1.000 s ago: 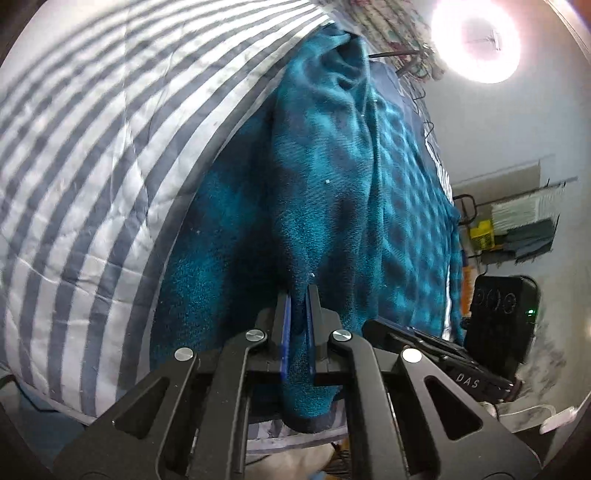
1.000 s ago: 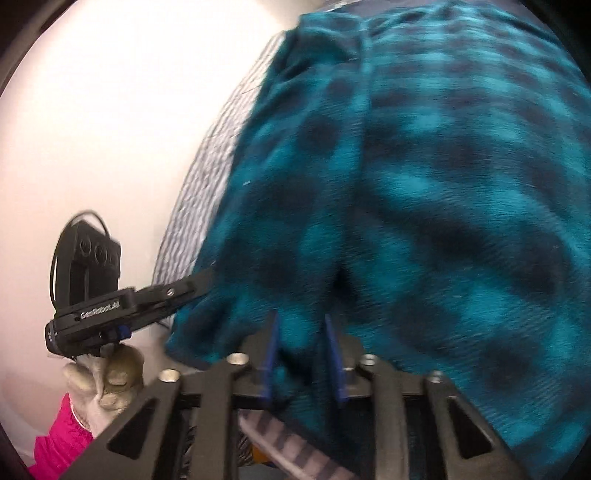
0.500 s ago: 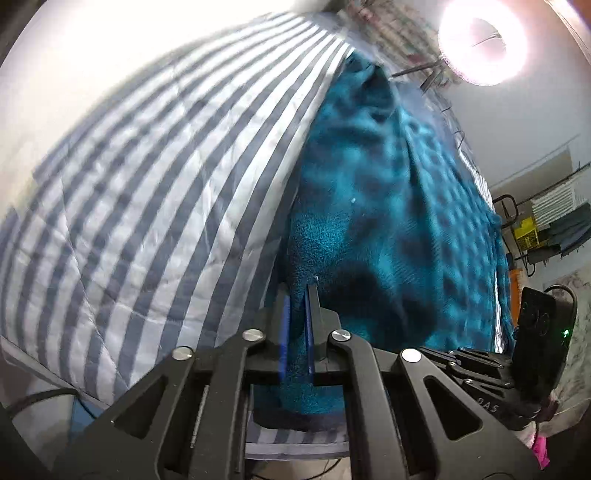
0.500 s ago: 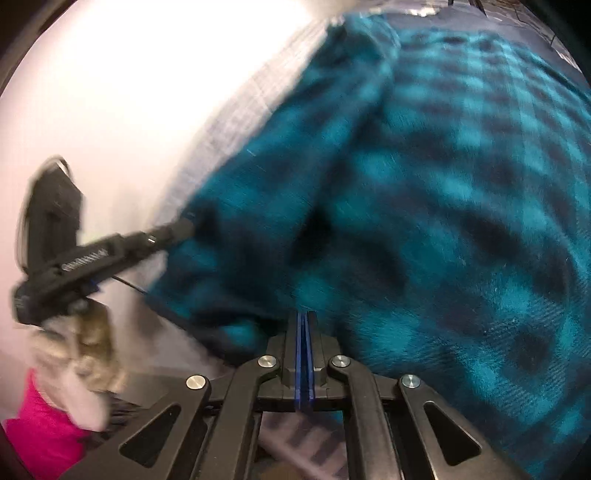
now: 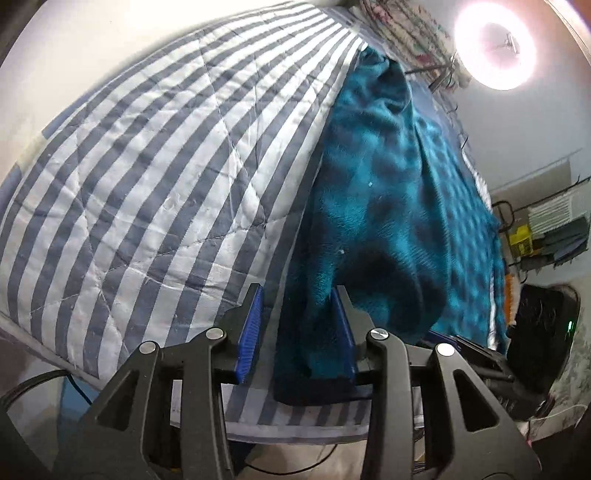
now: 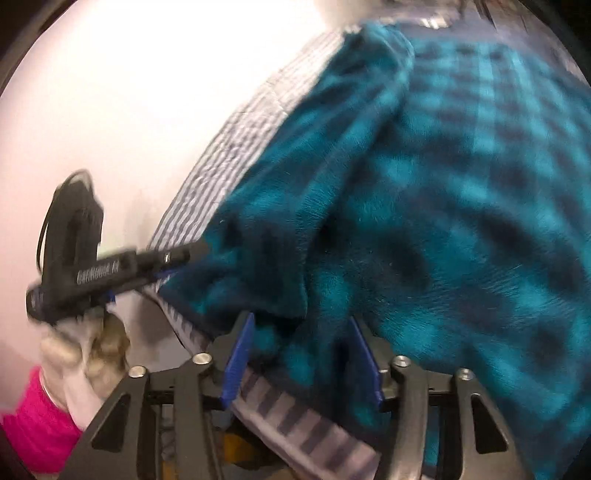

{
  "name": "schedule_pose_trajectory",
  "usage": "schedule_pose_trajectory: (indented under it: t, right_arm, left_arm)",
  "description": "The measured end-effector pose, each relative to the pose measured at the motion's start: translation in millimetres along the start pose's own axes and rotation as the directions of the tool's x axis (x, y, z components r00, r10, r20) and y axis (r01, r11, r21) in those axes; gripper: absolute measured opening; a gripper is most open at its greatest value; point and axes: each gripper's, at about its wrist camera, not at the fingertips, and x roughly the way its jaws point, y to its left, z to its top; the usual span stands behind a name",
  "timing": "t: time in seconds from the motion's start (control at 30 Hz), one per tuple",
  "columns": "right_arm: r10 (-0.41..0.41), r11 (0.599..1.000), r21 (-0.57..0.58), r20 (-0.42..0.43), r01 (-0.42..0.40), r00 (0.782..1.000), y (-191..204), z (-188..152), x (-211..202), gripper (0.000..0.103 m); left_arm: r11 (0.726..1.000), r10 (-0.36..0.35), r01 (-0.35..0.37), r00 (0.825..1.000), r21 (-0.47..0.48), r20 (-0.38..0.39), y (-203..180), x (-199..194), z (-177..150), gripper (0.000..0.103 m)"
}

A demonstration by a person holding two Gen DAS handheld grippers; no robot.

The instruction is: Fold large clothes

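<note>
Two tongs: I hold one in each hand; both stand spread at the near edge of the bed.
Left tongs [image 5: 297, 325]: blue-padded jaws apart. The hem of the garment lies between them, against the right pad [image 5: 341, 328] only; the left pad is clear of the cloth. Nothing is pinched.
Right tongs [image 6: 301, 354]: blue-padded jaws apart. A fold of the garment lies loose in the gap, not clamped.
Garment: teal and dark-blue checked fleece garment [image 5: 388, 206], lying on the bed from the near edge to the far end, with folds and a raised ridge along its left side. In the right wrist view the checked fleece [image 6: 461, 221] fills most of the frame, blurred.
Surface: quilted bedspread with grey and white stripes [image 5: 147, 184], stitched in diagonal lines. It lies bare to the left of the garment and shows under the hem at the near edge [image 6: 295, 417].
Left hand: white-gloved hand [image 6: 88, 343] with a pink sleeve cuff [image 6: 33, 424], holding the left tongs' black body at the garment's near left corner.
Room, left: plain pale wall [image 6: 129, 110].
Room, far end: bright round ceiling lamp [image 5: 495, 55]; patterned fabric [image 5: 406, 33] beside it.
Room, right: shelf with stacked items [image 5: 554, 229], details too small to tell.
</note>
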Motion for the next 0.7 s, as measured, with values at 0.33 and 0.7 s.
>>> schedule_pose_trajectory:
  t: [0.33,0.7]
  right_arm:
    - [-0.016,0.999,-0.044,-0.038,0.014,0.999,2.7,2.7,-25.9,0.006]
    - [-0.030,0.977,-0.205,0.113,0.053,0.993,57.5,-4.9,-26.0,0.033]
  left_arm:
    - [1.000,0.002,-0.002,1.000,-0.032,0.014,4.5,-5.7,-0.7,0.044]
    - [1.000,-0.025,0.025,1.000,-0.015,-0.017,0.2,5.6,-9.8,0.049]
